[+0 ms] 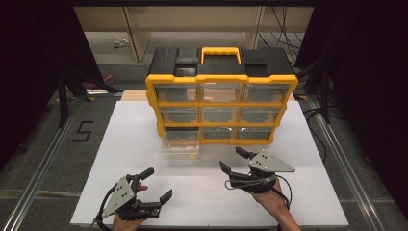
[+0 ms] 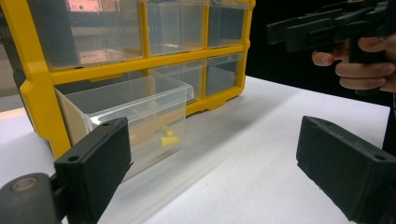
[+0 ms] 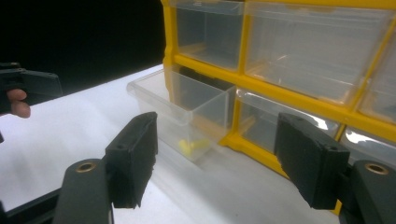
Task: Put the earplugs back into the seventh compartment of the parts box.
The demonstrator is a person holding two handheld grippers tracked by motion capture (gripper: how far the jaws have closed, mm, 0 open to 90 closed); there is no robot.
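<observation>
A yellow and black organiser (image 1: 220, 94) with clear drawers stands upright on the white table (image 1: 144, 192). Its bottom-left drawer (image 1: 180, 144) is pulled out toward me, and a small yellow piece (image 2: 169, 138) lies inside it (image 3: 192, 145). My left gripper (image 1: 158, 184) is open near the front left of the table, its jaws wide apart with nothing between them. My right gripper (image 1: 235, 160) is open too, in front of the organiser and right of the drawer, jaws empty. In the left gripper view the drawer (image 2: 130, 116) sits just beyond the left jaw.
The other drawers (image 1: 219, 91) sit closed and look clear. Bare white table lies between the two grippers and the front edge. Dark floor, metal rails (image 1: 43, 163) and cables (image 1: 312, 115) surround the table. A yellow handle (image 1: 220, 51) tops the organiser.
</observation>
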